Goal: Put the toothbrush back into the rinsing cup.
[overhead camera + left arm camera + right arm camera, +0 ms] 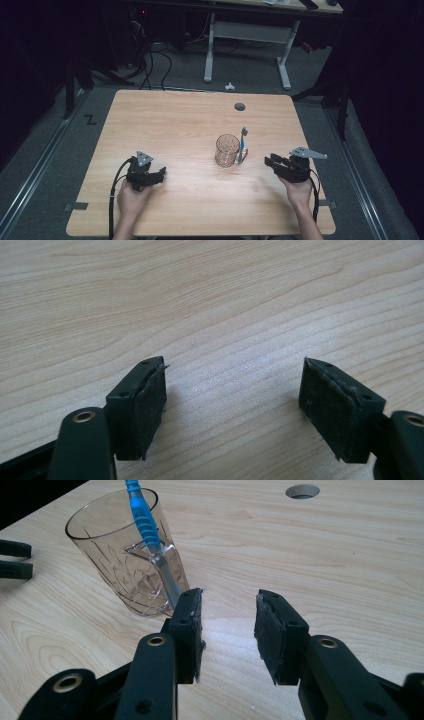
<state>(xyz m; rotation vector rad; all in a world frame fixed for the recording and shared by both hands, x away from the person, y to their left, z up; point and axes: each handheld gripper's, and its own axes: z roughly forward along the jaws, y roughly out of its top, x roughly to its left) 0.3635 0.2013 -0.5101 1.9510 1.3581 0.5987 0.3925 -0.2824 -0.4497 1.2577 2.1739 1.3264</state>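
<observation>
Wooden table carries a glass with a toothbrush leaning beside it, just ahead of the spread, empty right gripper; left gripper gapes over bare wood.

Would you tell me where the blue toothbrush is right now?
In the high view the toothbrush leans against the right side of the glass cup, left of the right gripper.
</observation>
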